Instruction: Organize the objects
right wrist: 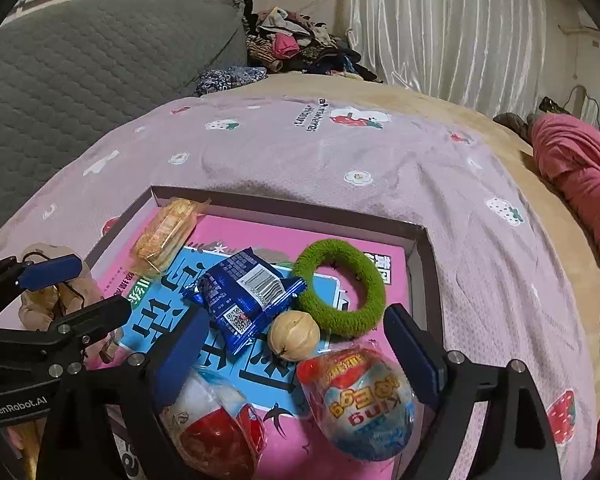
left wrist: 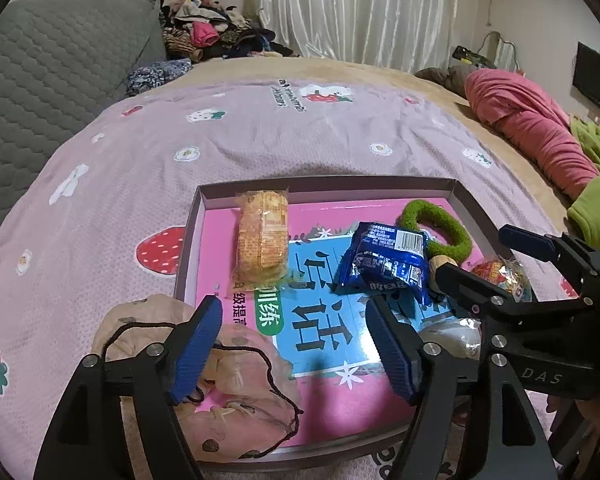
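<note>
Left wrist view: left tool [left wrist: 296, 344] hangs wide open, holding nothing, over the box [left wrist: 324, 186] on the bed. Drawstring pouch [left wrist: 236, 392] lies under its left finger, at the near left corner.

Right wrist view: right tool [right wrist: 296, 360] is wide open too. Wrapped toy egg [right wrist: 360, 400] sits between its fingers, long axis running near to far, so I'd guess it's next. Only this view shows a second egg [right wrist: 216, 432] under the left finger.

"GenRobot.AI" on the left tongs' body [right wrist: 18, 400], "DAS" on the right tongs' body [left wrist: 542, 378], "King" on the wrapped toy egg [right wrist: 358, 396].
</note>
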